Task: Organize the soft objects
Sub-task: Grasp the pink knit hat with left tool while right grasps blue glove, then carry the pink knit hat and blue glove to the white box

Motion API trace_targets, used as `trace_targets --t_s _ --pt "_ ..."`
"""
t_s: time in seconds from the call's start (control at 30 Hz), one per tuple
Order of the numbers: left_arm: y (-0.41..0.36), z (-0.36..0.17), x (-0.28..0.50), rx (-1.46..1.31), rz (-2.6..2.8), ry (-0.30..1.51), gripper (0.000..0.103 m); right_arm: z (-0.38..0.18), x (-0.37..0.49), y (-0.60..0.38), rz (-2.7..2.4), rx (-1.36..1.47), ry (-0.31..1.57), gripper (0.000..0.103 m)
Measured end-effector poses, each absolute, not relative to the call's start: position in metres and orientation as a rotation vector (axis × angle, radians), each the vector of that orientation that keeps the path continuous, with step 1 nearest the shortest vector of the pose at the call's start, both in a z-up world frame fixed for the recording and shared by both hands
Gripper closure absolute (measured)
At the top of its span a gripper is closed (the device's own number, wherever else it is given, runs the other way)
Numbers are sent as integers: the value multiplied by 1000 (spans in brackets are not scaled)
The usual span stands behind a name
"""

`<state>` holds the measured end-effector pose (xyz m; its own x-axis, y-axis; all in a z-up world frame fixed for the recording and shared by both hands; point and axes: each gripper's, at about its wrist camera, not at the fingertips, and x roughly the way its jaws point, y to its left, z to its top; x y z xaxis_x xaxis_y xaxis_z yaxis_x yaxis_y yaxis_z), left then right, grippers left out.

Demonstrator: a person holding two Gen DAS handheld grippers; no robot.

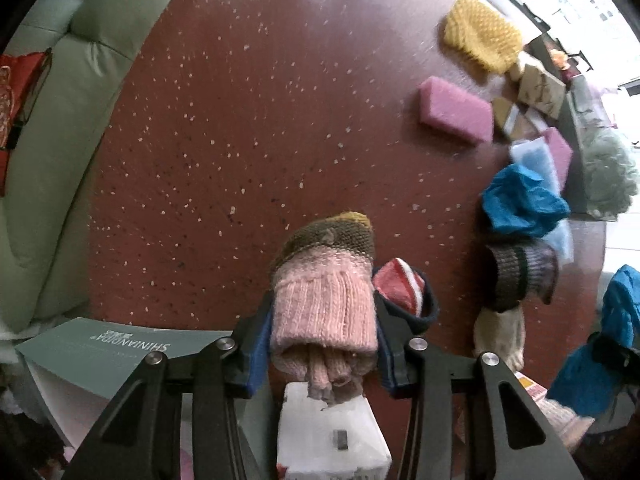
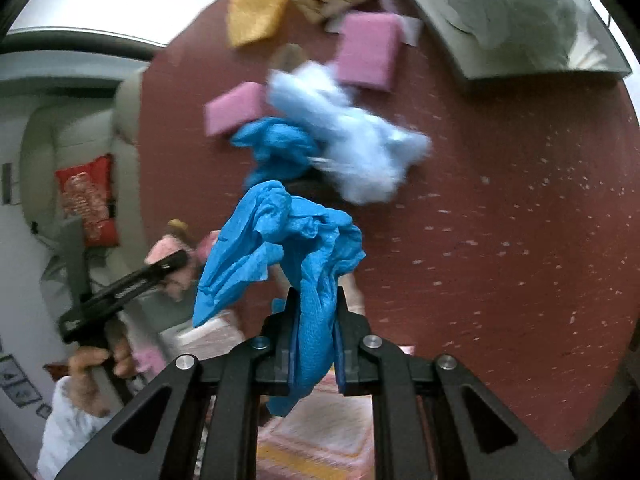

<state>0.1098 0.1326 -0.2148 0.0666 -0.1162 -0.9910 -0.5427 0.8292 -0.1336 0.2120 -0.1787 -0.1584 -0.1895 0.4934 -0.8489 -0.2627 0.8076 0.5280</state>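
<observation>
My left gripper (image 1: pixel 324 312) is shut on a rolled pink knitted sock (image 1: pixel 326 312) with an olive and yellow toe, held above the red speckled table (image 1: pixel 224 128). My right gripper (image 2: pixel 316 304) is shut on a crumpled blue cloth (image 2: pixel 280 248), lifted above the table; it also shows at the right edge of the left wrist view (image 1: pixel 616 320). A second blue cloth (image 1: pixel 520 200) lies on the table by a light blue fluffy piece (image 2: pixel 352 136). The left gripper shows in the right wrist view (image 2: pixel 160 268).
A yellow knitted piece (image 1: pixel 480 36), pink sponges (image 1: pixel 456 108) (image 2: pixel 368 52), a red striped sock (image 1: pixel 404 288), a grey striped sock (image 1: pixel 520 276) and a beige sock (image 1: pixel 500 332) lie on the table. A green sofa (image 1: pixel 60 160) stands at the left. A white box (image 1: pixel 332 436) and a green booklet (image 1: pixel 120 352) are near me.
</observation>
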Motion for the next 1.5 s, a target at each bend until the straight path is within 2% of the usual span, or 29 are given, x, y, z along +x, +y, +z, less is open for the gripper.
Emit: trace_targets --t_s 0.27,0.8,1.2,1.5 --pt "107 -168 93 -531 294 1402 59 -135 181 -142 808 187 1612 88" --pt "64 -117 6 -526 175 1292 59 -112 94 -129 860 11 1588 88" --pt "40 -113 -58 -499 123 1307 59 -117 48 -139 851 -58 1639 87" --pt "57 -111 -113 -537 190 1286 59 -121 20 -118 910 -129 1689 87"
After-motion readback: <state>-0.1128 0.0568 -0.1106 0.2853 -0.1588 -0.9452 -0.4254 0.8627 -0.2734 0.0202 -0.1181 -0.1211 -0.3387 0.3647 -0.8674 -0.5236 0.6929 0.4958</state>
